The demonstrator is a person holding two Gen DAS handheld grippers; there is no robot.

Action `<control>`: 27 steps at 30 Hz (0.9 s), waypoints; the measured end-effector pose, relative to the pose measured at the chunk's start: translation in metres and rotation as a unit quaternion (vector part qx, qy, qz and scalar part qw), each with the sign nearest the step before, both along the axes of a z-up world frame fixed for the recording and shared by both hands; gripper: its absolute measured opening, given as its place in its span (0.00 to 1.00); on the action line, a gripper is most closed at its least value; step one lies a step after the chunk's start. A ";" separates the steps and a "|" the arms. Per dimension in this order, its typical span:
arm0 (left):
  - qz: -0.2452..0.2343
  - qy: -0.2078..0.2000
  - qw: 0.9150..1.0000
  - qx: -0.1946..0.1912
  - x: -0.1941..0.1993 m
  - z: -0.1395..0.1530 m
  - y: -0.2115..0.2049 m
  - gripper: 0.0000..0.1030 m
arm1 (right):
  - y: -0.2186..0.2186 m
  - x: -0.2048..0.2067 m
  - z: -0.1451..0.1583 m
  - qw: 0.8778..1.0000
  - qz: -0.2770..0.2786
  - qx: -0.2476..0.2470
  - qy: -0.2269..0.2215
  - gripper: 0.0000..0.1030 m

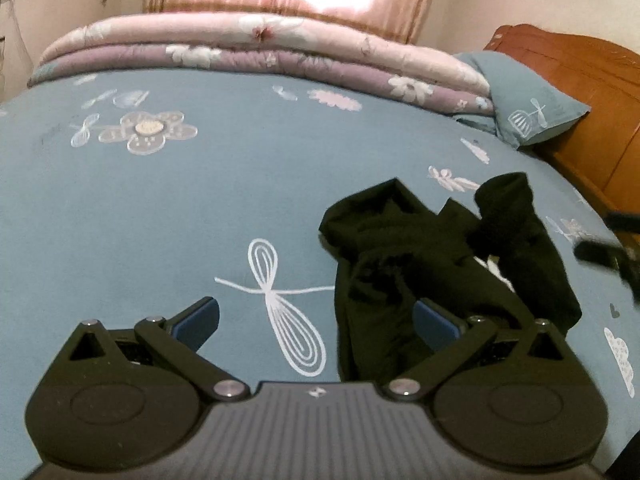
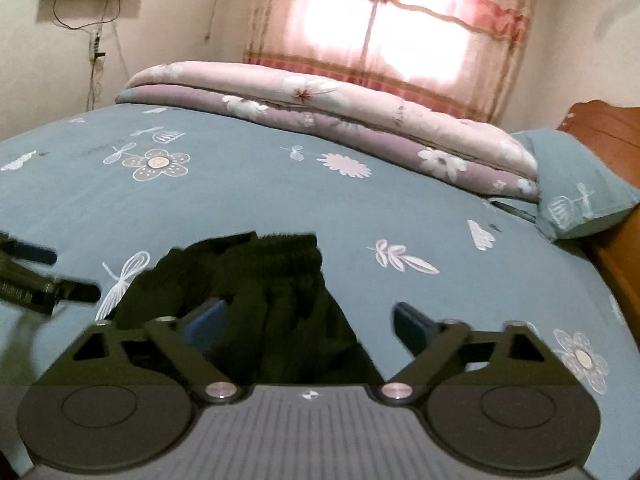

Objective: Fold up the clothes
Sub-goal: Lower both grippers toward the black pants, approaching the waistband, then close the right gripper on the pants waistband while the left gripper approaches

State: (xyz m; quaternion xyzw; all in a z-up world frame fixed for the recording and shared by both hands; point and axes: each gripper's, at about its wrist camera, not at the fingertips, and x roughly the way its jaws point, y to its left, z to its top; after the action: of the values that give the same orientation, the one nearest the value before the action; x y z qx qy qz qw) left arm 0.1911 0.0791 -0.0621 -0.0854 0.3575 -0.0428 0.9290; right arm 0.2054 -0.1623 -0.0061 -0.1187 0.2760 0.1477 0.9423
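A crumpled black fabric garment (image 1: 432, 264) is seen on the blue flower-printed bedsheet (image 1: 160, 208), both the left gripper (image 1: 316, 320) and the right gripper (image 2: 308, 320) spread apart, clamping nothing.

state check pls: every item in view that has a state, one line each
black garment: crumpled, unfolded, lying on the bed sheet
left gripper: open, holding nothing
right gripper: open, over the garment, not gripping it
quilt: folded, at the far edge of the bed
curtain: drawn, backlit

Bed (image 1: 160, 208) — black garment (image 1: 420, 264); quilt (image 1: 260, 48); pillow (image 1: 532, 100)
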 end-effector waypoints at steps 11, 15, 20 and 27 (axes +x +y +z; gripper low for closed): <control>-0.004 0.014 0.999 -0.034 0.013 -0.007 0.005 0.99 | -0.017 0.082 -0.016 0.984 0.065 0.127 0.107 0.82; -0.005 0.017 0.999 -0.037 0.016 -0.008 0.004 0.99 | -0.019 0.088 -0.023 0.970 0.087 0.177 0.139 0.63; -0.002 0.019 0.999 -0.035 0.016 -0.008 0.003 0.99 | -0.015 0.068 -0.016 0.978 0.089 0.142 0.127 0.27; -0.005 0.014 0.999 -0.038 0.013 -0.006 0.003 0.99 | -0.018 0.032 -0.006 0.983 0.095 0.068 0.140 0.20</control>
State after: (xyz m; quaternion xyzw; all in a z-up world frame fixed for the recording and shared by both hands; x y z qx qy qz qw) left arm 0.2040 0.0818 -0.0684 -0.1192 0.3693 -0.0599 0.9197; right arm 0.2372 -0.1808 -0.0121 -0.0576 0.3821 0.2699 0.8820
